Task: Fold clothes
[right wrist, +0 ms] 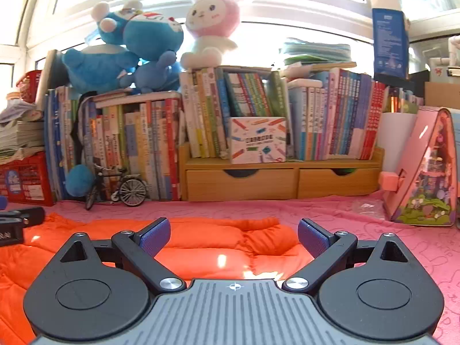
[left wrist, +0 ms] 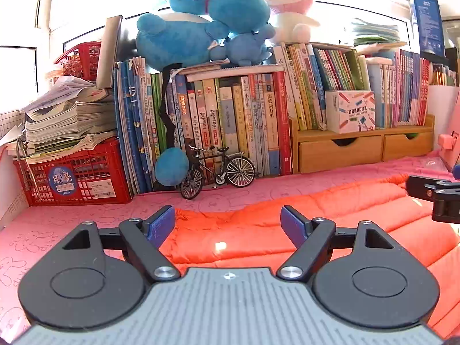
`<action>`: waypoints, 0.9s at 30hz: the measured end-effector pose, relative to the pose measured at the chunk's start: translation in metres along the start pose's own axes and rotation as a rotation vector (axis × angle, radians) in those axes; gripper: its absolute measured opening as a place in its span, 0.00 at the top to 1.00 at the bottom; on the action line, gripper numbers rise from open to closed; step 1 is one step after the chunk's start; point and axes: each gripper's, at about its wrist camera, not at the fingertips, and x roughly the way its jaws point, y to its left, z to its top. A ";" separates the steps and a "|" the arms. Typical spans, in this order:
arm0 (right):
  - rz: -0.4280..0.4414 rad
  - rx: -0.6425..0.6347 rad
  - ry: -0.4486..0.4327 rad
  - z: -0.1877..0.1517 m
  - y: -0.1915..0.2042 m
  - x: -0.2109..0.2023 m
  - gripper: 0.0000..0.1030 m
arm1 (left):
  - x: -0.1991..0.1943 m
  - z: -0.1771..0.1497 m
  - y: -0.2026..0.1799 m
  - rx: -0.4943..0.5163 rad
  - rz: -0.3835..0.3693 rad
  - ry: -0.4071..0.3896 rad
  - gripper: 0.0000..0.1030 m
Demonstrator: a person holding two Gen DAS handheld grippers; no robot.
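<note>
An orange quilted garment (left wrist: 330, 218) lies spread on the pink bunny-print cloth (left wrist: 43, 230). My left gripper (left wrist: 228, 224) hovers open above the garment's left part, nothing between its blue pads (left wrist: 161, 224). In the right wrist view the same orange garment (right wrist: 224, 244) shows a folded, bunched edge ahead. My right gripper (right wrist: 233, 237) stands open over it, its blue pads (right wrist: 312, 240) clear of the fabric. Each gripper shows in the other's view: the right gripper's black body (left wrist: 440, 198) at the far right edge, the left gripper's black body (right wrist: 17, 224) at the far left.
A wall of books (left wrist: 230, 120) backs the surface, with a wooden drawer shelf (right wrist: 287, 181). A model bicycle (left wrist: 218, 172), a red crate (left wrist: 74, 181) under stacked papers, plush toys (left wrist: 201, 28) on top. A pink triangular toy house (right wrist: 425, 172) stands at the right.
</note>
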 end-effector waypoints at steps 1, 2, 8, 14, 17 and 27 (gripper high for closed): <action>0.036 0.003 0.014 0.000 0.010 0.003 0.08 | 0.002 -0.003 -0.006 0.026 0.019 0.002 0.22; 0.053 0.002 0.031 -0.002 0.018 0.007 0.08 | 0.005 -0.007 -0.011 0.052 0.037 0.004 0.22; -0.074 -0.181 0.120 -0.034 0.046 0.034 0.09 | 0.026 -0.033 -0.016 0.236 0.213 -0.004 0.20; -0.123 -0.192 0.170 -0.045 0.014 0.034 0.06 | 0.049 -0.037 0.025 0.106 0.275 0.135 0.19; -0.145 -0.189 0.177 -0.046 -0.005 0.031 0.04 | 0.051 -0.040 0.040 0.070 0.262 0.165 0.18; -0.075 0.256 0.172 -0.049 -0.110 -0.036 0.06 | -0.001 -0.027 0.044 -0.004 0.114 0.034 0.23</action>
